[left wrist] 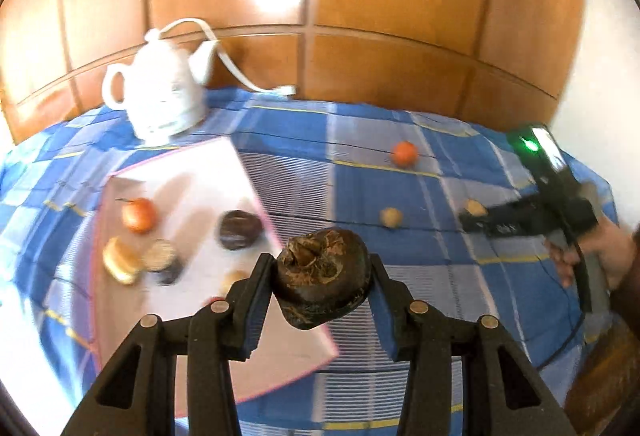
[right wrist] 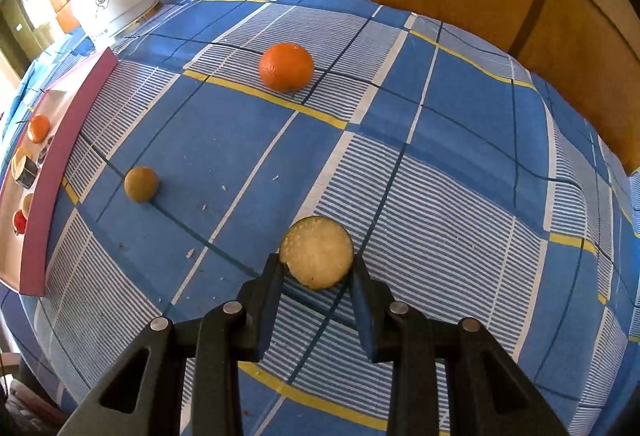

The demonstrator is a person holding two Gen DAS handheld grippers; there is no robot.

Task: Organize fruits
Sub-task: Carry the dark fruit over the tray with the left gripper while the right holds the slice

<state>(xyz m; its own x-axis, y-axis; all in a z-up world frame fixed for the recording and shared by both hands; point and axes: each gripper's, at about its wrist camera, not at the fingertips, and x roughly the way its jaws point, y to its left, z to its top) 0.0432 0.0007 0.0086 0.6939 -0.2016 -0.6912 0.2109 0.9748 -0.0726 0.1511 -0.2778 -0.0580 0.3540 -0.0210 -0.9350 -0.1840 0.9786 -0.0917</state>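
My left gripper (left wrist: 321, 264) is shut on a dark brown wrinkled fruit (left wrist: 320, 282), held in the air over the near right corner of a pink-rimmed white tray (left wrist: 192, 171). The tray holds an orange-red fruit (left wrist: 138, 215), a dark round fruit (left wrist: 240, 230) and a few cut pieces (left wrist: 120, 260). My right gripper (right wrist: 317, 262) points steeply down at the cloth, shut on a pale round fruit (right wrist: 316, 252). An orange (right wrist: 286, 67) and a small tan fruit (right wrist: 141, 183) lie loose on the cloth. In the left wrist view, a hand (left wrist: 600, 252) holds the right gripper (left wrist: 472, 213) at far right.
A blue checked cloth (right wrist: 460, 195) covers the table. A white electric kettle (left wrist: 160, 95) with its cord stands at the back left, behind the tray. Wooden panelling (left wrist: 360, 15) runs along the table's far edge. Small crumbs dot the cloth.
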